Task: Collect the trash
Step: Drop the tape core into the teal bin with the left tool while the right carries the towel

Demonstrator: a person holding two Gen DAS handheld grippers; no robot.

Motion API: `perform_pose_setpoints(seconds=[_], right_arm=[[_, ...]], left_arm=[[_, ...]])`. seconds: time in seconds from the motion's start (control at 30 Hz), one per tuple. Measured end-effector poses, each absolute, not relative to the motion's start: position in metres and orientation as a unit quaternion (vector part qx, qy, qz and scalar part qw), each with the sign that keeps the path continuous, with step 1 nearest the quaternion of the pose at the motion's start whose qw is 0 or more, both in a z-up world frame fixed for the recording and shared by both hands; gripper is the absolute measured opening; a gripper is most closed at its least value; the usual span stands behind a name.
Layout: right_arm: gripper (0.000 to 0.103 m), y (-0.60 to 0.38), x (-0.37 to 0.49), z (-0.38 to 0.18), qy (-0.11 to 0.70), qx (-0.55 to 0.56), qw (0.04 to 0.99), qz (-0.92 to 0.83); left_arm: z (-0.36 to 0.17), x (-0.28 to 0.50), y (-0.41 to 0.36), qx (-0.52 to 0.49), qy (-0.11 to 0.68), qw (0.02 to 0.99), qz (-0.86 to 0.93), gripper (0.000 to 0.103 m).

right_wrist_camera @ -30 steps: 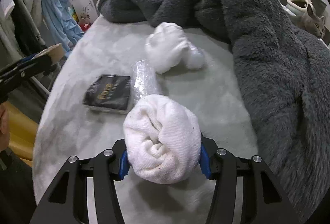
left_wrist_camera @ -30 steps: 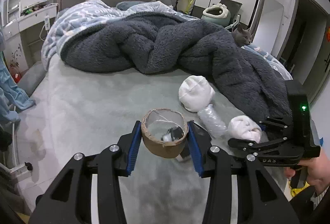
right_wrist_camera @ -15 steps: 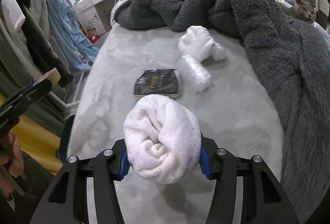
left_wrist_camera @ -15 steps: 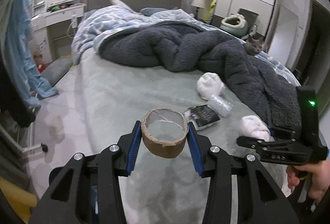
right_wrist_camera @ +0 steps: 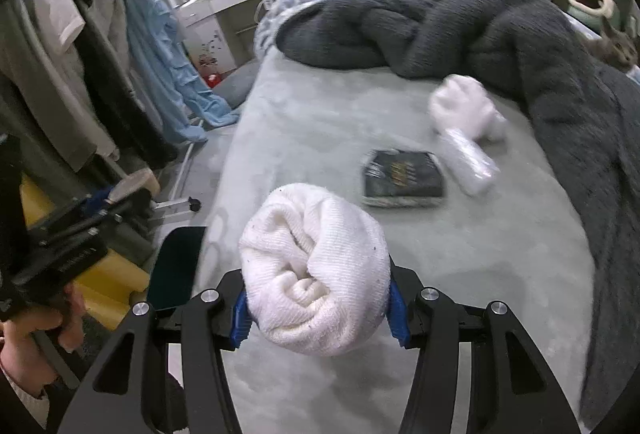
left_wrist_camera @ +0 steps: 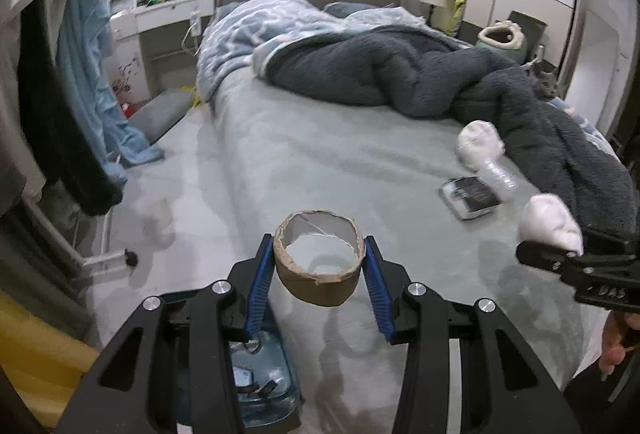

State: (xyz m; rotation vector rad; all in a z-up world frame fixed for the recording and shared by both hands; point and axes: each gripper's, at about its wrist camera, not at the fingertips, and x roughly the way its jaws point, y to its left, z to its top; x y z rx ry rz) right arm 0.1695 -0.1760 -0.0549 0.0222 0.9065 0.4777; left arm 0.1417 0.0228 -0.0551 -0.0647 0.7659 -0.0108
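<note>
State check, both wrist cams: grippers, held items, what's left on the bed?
Left gripper: shut on cardboard ring, held off the bed.
Right gripper: shut on white wad, held off the bed.
Black packet: flat on bed, untouched.
Plastic wrap: lying beside packet.
Second white wad: on bed by blanket.
Blanket: bunched up.
</note>
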Motion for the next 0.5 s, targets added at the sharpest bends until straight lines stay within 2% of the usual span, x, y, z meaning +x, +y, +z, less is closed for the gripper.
perform_pose_setpoints(seconds=[0.5], right_arm=[[0.054, -0.082, 0.172, -0.050, 0.425, -0.022, 0.855, 0.297]], left_arm=[[-0.091, 0.129, 0.100, -0.062, 0.437, 0.897, 0.036, 0.047]])
